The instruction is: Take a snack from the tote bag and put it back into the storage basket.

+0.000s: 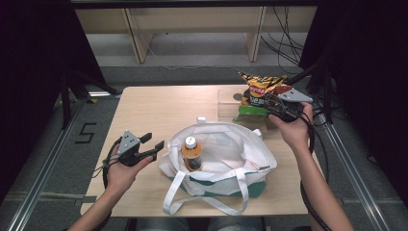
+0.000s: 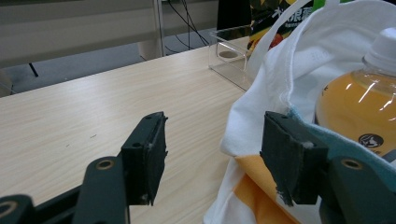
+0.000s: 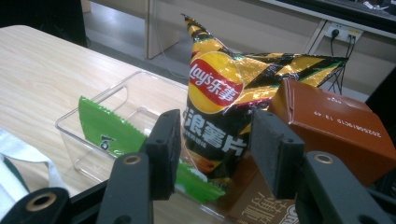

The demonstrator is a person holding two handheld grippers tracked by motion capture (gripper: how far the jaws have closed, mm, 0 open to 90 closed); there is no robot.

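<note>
Standing upright in a clear plastic tray (image 3: 93,154) at the far right corner of the table (image 1: 159,106), the yellow-and-black chip bag (image 3: 219,107) is the thing the right gripper (image 3: 217,154) has come to. In the right gripper view the bag's lower half sits between the two black jaws, which stand partly open with a visible gap on each side of it; the pads do not appear to press on the foil, so the bag is not gripped. A brown carton (image 3: 336,126) leans just beside the bag on one side, touching its crumpled top edge, and a green packet (image 3: 109,133) lies in the tray on the other side, its lower end running under the near jaw.

From the high view, the person's right hand (image 1: 293,127) holds that gripper at the tray's near edge, pointing toward the snacks.

A white tote bag (image 1: 226,154) lies open in the middle of the table, near the tray, with a bottle of orange drink (image 1: 191,153) standing inside it and its handles spilling toward the person's edge.

Just left of the tote, the left gripper (image 1: 153,144) rests low over the wood in the left hand (image 1: 126,168). Its jaws are wide apart and hold nothing; in the left gripper view one pad sits close against the tote's white cloth edge, though whether it touches is hard to tell.
</note>
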